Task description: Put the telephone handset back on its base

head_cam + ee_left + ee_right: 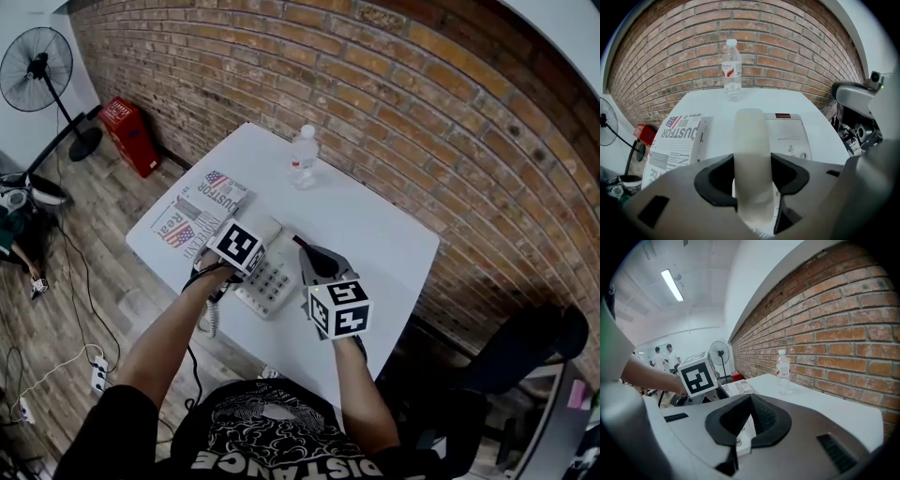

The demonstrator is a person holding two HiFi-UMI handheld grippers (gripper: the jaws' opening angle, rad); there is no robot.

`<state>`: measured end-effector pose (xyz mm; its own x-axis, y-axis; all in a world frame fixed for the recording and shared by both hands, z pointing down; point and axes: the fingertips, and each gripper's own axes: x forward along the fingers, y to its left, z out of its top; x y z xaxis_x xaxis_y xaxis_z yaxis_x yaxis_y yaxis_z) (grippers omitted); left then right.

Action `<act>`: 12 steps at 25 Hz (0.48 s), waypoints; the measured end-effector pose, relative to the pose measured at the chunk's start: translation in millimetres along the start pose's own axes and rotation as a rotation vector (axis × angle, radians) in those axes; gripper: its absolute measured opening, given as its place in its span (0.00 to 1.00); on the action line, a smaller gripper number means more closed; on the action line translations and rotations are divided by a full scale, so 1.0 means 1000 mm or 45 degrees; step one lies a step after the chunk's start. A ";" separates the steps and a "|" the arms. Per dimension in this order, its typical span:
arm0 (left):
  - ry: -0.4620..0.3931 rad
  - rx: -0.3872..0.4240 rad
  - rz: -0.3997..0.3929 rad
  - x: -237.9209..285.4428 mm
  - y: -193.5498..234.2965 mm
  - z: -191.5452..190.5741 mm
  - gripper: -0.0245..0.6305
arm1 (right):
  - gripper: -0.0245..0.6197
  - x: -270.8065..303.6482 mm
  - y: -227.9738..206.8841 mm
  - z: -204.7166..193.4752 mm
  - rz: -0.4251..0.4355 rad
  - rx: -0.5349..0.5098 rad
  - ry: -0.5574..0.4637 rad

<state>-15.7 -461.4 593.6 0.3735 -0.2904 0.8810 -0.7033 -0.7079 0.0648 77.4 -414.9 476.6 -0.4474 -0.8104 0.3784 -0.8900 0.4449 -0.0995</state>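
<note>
I'm gripping the handset [750,140] in my left gripper's [752,183] wide-spread jaws at the base's [790,136] left side, my right gripper [750,401] hovering pinched shut and empty, with a newspaper [675,140] lying just left and a bottle [731,70] standing well behind.

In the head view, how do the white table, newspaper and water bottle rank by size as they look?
1. White table, largest.
2. Newspaper.
3. Water bottle, smallest; it stands farther off, so it may only look smaller.

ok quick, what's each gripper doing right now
Left gripper: closed on the handset.
Right gripper: closed, holding nothing.
</note>
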 end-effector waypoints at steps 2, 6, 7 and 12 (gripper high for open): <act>0.002 0.007 0.001 0.002 0.000 0.000 0.37 | 0.04 0.000 0.000 -0.001 0.002 0.003 0.003; 0.000 0.024 -0.016 0.003 0.000 0.001 0.39 | 0.04 0.001 -0.001 -0.003 0.001 0.007 0.007; -0.002 0.026 -0.019 0.003 -0.001 0.001 0.39 | 0.04 0.001 0.000 -0.004 0.003 0.008 0.008; -0.034 -0.010 -0.049 0.003 0.001 0.000 0.40 | 0.04 0.003 0.002 -0.006 0.008 0.015 0.015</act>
<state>-15.2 -463.0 596.5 0.4166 -0.2803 0.8648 -0.6925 -0.7141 0.1022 74.9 -414.8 483.0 -0.4521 -0.8029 0.3887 -0.8881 0.4457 -0.1124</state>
